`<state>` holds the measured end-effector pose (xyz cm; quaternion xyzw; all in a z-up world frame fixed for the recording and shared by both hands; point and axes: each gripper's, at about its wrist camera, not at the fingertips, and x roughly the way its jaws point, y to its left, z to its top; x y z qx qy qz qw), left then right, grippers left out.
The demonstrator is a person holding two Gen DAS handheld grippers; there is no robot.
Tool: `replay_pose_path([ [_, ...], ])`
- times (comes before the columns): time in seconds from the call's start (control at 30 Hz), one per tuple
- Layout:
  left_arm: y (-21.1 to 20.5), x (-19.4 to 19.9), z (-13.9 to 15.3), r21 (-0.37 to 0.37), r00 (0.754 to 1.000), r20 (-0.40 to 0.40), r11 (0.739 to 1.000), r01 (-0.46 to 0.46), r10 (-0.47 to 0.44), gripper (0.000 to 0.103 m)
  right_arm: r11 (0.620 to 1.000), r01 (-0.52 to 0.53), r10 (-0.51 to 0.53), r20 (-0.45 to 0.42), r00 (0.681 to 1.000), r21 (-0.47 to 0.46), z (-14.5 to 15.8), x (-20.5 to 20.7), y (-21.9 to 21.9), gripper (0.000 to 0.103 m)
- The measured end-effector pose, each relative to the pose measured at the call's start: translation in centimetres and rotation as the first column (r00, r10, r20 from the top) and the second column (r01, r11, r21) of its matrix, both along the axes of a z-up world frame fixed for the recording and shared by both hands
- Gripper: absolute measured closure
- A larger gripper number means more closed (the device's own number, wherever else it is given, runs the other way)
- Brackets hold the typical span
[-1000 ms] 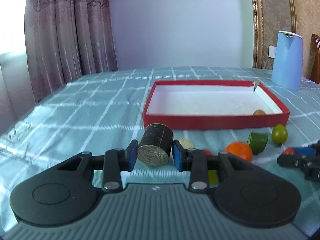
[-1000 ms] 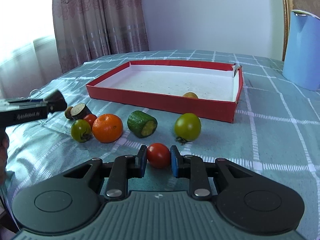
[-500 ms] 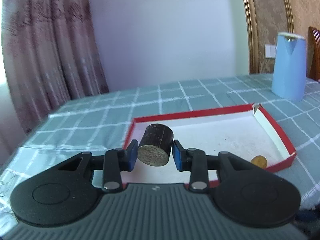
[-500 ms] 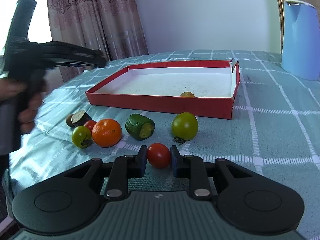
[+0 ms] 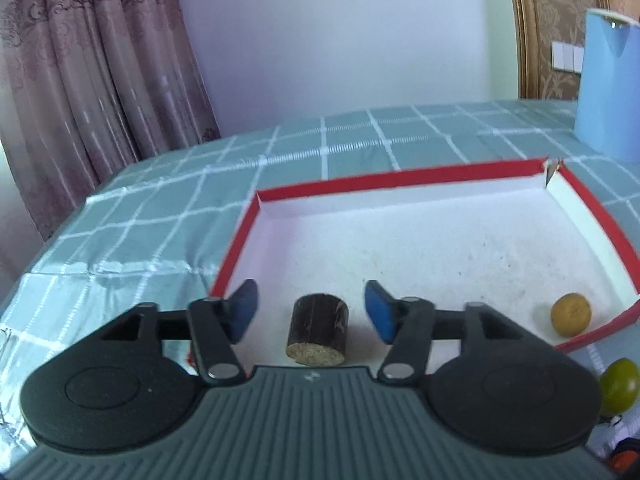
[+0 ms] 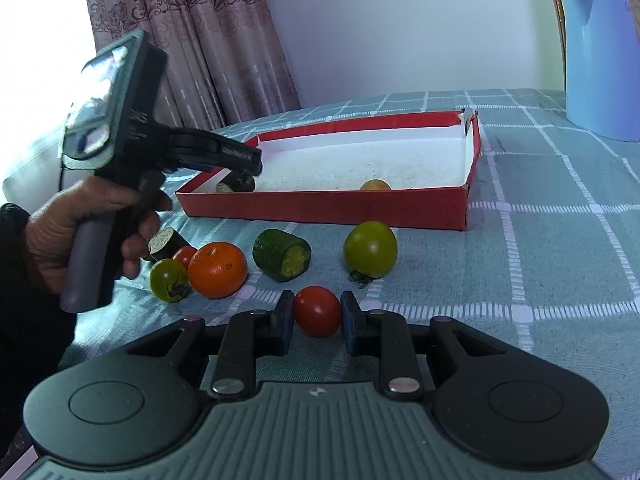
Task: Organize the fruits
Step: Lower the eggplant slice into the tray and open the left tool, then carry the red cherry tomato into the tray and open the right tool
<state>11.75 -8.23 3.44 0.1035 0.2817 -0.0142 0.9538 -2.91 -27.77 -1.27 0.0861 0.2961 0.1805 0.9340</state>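
While our left gripper [image 5: 308, 316], jaws just opened, frees the dark stub [image 5: 317, 331] in the tray [image 5: 440, 168], our right gripper [image 6: 316, 316] pinches the soft, smooth tomato [image 6: 317, 311] across its middle.

Bright daylight from the window [image 6: 36, 40] at left — fisheye-bent edges, left view slightly blurred.

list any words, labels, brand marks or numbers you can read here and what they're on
No readable text.
Left gripper: pale lettering along its side, too blurred to read.
Left gripper and right gripper: each body bears a small pale emblem, a mark, not letters.
Red tray and blue jug: no print visible.
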Motion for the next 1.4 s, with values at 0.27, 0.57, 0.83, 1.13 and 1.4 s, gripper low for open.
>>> replay_pose_path([
  [0.27, 3.2, -7.1, 2.7, -0.034, 0.993, 0.121, 0.999, 0.021, -0.017, 0.024, 0.999, 0.011, -0.011, 0.005, 1.000, -0.038, 0.0, -0.1, 0.5, 0.079],
  [0.57, 9.7, -14.8, 0.1, -0.119, 0.993, 0.101, 0.992, -0.049, 0.061, 0.021, 0.996, 0.024, -0.022, 0.024, 0.999, -0.086, 0.1, -0.4, 1.0, 0.079],
  [0.83, 10.5, -16.0, -3.6, -0.133, 0.998, 0.034, 0.990, -0.042, 0.047, 0.023, 0.991, 0.033, -0.028, 0.046, 0.999, -0.127, 1.2, -0.2, 1.8, 0.079],
  [1.13, 10.8, -15.8, -4.1, -0.162, 0.999, 0.041, 0.987, -0.012, 0.019, 0.023, 0.988, 0.065, -0.044, 0.153, 0.987, -0.140, 6.7, 3.8, 3.3, 0.079],
  [1.4, 11.1, -16.2, -3.9, -0.174, 0.998, 0.054, 0.985, 0.000, 0.010, 0.023, 0.974, 0.115, -0.089, 0.133, 0.987, -0.197, 6.9, 10.5, 4.4, 0.079],
])
